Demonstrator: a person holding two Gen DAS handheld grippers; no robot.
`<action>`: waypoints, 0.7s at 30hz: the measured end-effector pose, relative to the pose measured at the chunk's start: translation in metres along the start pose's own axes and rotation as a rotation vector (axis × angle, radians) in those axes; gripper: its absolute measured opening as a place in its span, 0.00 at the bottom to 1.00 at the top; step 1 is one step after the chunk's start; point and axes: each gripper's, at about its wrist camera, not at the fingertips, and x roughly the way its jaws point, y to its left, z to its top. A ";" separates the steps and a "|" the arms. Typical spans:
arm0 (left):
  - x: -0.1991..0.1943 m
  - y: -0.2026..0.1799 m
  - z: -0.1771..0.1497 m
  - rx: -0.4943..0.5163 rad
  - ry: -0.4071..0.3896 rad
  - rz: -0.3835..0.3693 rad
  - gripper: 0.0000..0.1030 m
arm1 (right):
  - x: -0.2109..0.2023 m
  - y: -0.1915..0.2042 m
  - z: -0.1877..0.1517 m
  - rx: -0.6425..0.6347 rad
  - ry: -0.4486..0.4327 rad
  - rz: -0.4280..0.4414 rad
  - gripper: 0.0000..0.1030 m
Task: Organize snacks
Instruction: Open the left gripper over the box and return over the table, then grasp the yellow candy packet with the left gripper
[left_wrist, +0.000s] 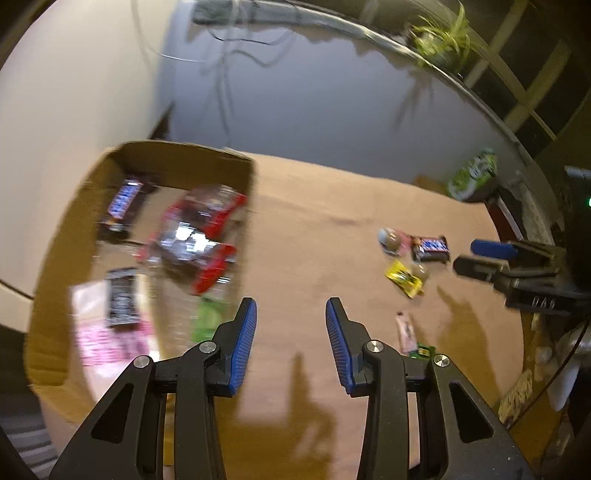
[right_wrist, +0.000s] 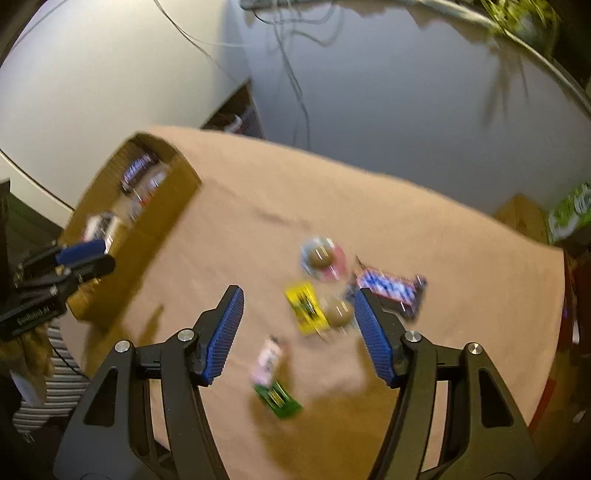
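A cardboard box (left_wrist: 184, 162) stands at the table's left with several snacks in it, among them a Snickers bar (left_wrist: 123, 201) and a red-and-clear packet (left_wrist: 199, 236). My left gripper (left_wrist: 291, 325) is open and empty beside the box's near right edge. Loose snacks lie on the brown table: a Snickers bar (right_wrist: 391, 290), a yellow packet (right_wrist: 306, 308), two round wrapped sweets (right_wrist: 321, 256), a pink packet (right_wrist: 267, 360) and a green packet (right_wrist: 279, 398). My right gripper (right_wrist: 299, 314) is open and empty above the yellow packet. It also shows in the left wrist view (left_wrist: 480, 256).
A green packet (left_wrist: 472, 173) sits at the table's far right edge. A plant (left_wrist: 443, 37) and cables (left_wrist: 229, 55) are by the grey wall behind. The left gripper shows at the left in the right wrist view (right_wrist: 85, 254).
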 end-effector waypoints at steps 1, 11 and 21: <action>0.004 -0.007 0.000 0.014 0.011 -0.014 0.36 | 0.002 -0.004 -0.010 -0.001 0.013 0.002 0.63; 0.045 -0.054 0.003 0.112 0.105 -0.094 0.36 | 0.025 0.000 -0.071 -0.094 0.099 0.069 0.57; 0.068 -0.062 0.005 0.123 0.176 -0.122 0.31 | 0.053 0.017 -0.084 -0.221 0.159 0.096 0.42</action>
